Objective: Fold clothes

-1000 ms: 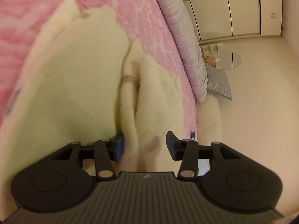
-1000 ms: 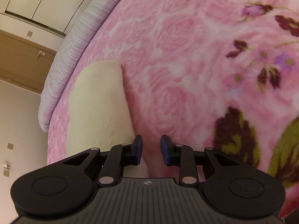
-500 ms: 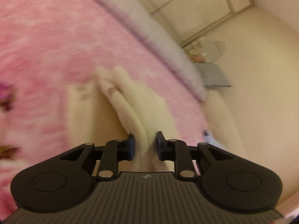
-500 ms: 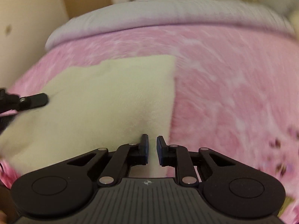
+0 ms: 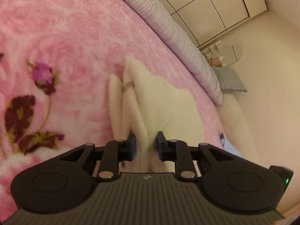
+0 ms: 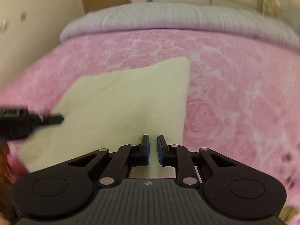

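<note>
On the bed, over a pink rose-patterned blanket (image 6: 234, 86), lies a cream fleece garment (image 6: 120, 101). The left gripper (image 5: 145, 143) pinches a bunched fold of it, its jaws opening slightly, while the right gripper (image 6: 152, 147) clamps the near edge, apparently to carry both over together. A striped grey bolster (image 5: 180, 37) borders the bed.

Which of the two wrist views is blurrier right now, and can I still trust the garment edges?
Right wrist view: more motion-smeared; the left tool and striped bedding streak, though the cream garment outline reads. Left wrist view: sharper near the left tool and its garment fold; the floral blanket is soft at left. Both views: warm light, fisheye bending.
</note>
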Motion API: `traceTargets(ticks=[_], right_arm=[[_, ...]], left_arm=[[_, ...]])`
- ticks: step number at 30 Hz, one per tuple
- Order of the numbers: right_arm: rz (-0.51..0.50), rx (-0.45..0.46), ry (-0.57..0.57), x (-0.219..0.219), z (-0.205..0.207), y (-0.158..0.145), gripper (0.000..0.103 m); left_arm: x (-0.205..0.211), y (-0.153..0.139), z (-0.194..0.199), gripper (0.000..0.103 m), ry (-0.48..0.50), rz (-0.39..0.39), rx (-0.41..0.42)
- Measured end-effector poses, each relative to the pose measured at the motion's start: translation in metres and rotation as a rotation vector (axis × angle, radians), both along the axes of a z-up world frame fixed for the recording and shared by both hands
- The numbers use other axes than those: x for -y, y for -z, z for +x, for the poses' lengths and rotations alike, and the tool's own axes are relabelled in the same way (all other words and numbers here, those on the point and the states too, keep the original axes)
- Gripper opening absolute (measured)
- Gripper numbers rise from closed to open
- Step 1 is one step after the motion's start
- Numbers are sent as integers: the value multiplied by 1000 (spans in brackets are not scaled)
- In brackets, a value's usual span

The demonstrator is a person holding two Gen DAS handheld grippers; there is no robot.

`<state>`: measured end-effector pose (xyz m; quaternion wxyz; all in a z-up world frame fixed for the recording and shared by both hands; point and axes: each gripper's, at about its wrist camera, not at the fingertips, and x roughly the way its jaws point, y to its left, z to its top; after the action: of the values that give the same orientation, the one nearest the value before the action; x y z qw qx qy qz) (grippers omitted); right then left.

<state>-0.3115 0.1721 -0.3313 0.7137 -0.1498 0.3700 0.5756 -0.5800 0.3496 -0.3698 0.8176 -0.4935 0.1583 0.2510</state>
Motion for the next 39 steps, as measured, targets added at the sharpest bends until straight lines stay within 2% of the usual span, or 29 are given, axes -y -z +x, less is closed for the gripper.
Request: traceTargets(ticks=[2,3,5,6,8,10,13,15,17,18,21,24,26,27,31,35,37,39], right_arm=[[57,-207,65,14,29,3,22],[85,-308,97,21,43,4,26],[136,-464,161,39,64,9,29],[158,-498,179,49,71,9,29],[173,-500,192,65,73,6,29],[175,-489,173,75,67,3,29],[174,-468,130,77,53,2,29],[134,-396,101,71,39,5,29],[92,-287,59,65,22,11,29],[68,-223,36,61,13,15,30],[20,-127,-10,56,3,15,31],[-5,-182,-14,50,18,-2,31],[29,-210,14,46,32,-14,31],[45,-212,26,41,38,-17,32],[74,-204,62,12,60,-23,35],[53,-203,78,-13,64,-6,35],[41,-199,83,-22,62,4,35],[27,-157,72,-24,55,11,36]], left_arm=[[4,-9,2,22,-12,9,-18],[8,-15,-1,22,-24,18,-22],[16,-30,-6,22,-36,54,-15],[21,-38,-9,22,-40,75,-9],[30,-51,-13,22,-37,112,-2],[39,-56,-8,22,6,127,-15],[55,-52,4,22,53,163,-74],[61,-41,9,22,58,172,-113],[66,-33,8,11,44,179,-145],[68,-32,6,11,38,182,-158],[72,-36,4,11,48,186,-189],[68,-51,6,11,64,217,-214],[64,-61,8,24,59,246,-221],[60,-65,10,26,53,264,-226],[33,-73,29,26,62,302,-226],[20,-69,53,26,95,340,-280],[18,-58,64,25,113,336,-347],[18,-43,70,27,124,330,-400]])
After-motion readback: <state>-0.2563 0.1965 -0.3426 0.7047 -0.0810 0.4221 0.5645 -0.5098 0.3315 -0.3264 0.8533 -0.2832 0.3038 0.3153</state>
